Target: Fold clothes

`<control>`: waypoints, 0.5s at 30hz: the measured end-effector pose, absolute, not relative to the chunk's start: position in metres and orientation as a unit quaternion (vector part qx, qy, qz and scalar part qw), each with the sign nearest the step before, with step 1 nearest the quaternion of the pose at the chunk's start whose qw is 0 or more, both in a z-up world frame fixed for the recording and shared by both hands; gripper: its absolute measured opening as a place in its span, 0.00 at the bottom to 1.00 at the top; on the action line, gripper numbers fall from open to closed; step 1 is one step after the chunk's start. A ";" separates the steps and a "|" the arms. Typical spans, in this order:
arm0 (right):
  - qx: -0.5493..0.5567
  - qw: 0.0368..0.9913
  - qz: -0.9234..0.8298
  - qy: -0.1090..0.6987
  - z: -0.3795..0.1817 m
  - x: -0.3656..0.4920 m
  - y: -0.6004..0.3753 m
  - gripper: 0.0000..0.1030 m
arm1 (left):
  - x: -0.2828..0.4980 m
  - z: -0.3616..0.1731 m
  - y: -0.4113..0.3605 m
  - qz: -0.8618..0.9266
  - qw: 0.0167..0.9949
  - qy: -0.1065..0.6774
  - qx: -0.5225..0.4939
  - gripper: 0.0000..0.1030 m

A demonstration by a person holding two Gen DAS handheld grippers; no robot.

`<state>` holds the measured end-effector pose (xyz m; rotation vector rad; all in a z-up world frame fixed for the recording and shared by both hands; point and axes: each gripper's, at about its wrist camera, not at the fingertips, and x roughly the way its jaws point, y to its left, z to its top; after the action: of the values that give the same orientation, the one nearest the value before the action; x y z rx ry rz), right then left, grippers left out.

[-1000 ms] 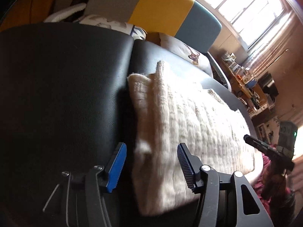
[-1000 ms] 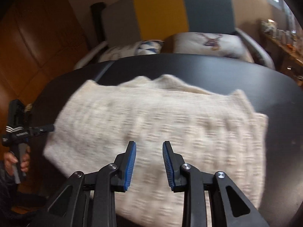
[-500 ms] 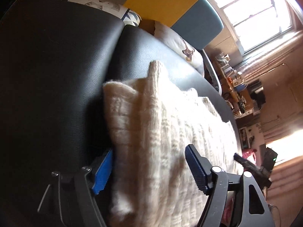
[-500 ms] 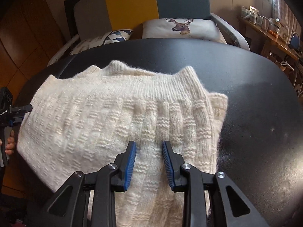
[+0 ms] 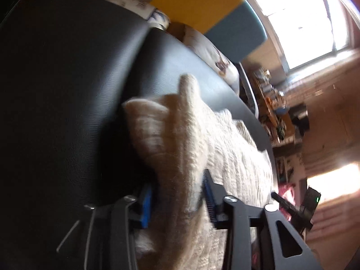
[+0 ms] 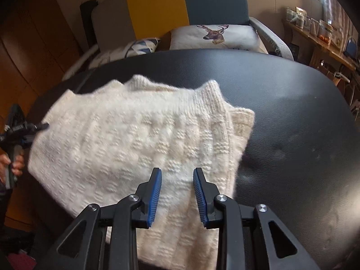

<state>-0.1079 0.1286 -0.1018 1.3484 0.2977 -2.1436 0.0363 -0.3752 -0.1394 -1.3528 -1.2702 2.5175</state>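
Black leatherette table top (image 6: 292,117) spreading ahead of and beneath both tools, filling most of each wrist view.

Beyond the far rim of the table: sofa back (image 6: 157,11) in grey, yellow and teal panels, carrying a deer-print cushion (image 6: 213,36) ahead of the right tool and a blue-patterned cushion (image 6: 135,47) to its left.

Cream knitted sweater (image 6: 135,139) lying folded on the table top, directly under and ahead of the right gripper (image 6: 177,196), ribbed edges pointing away from the tool, near edge running back below the fingers.

Right gripper hovering over the near right part of the sweater, blue pads standing apart, only the flat knit showing through the gap, nothing pinched.

Left gripper (image 5: 177,200) working at the sweater's (image 5: 225,157) left edge, jaws closing, a raised fold of knit sitting between the blue pads and reaching both; blurred here, so firmness of the hold not clear.

Same left tool appearing far left of the right gripper, at the sweater's edge, gripped by a hand (image 6: 13,164).

Cluttered wooden shelf (image 6: 315,29) standing far right of the right tool, contents too small to identify.
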 end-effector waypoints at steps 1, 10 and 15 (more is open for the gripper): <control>0.510 0.288 -0.801 0.120 -0.105 -0.107 0.129 0.28 | 0.037 -0.140 -0.376 0.806 -0.001 -0.402 -0.434 0.52; 0.506 0.296 -0.805 0.093 -0.098 -0.113 0.148 0.28 | 0.033 -0.132 -0.350 0.826 0.017 -0.354 -0.439 0.22; 0.516 0.295 -0.798 0.104 -0.107 -0.113 0.151 0.28 | 0.044 -0.131 -0.358 0.823 0.012 -0.394 -0.409 0.19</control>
<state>-0.1125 0.1513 -0.1068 1.3721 0.2762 -2.1232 0.0443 -0.3579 -0.1305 -1.2755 -1.2268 2.5657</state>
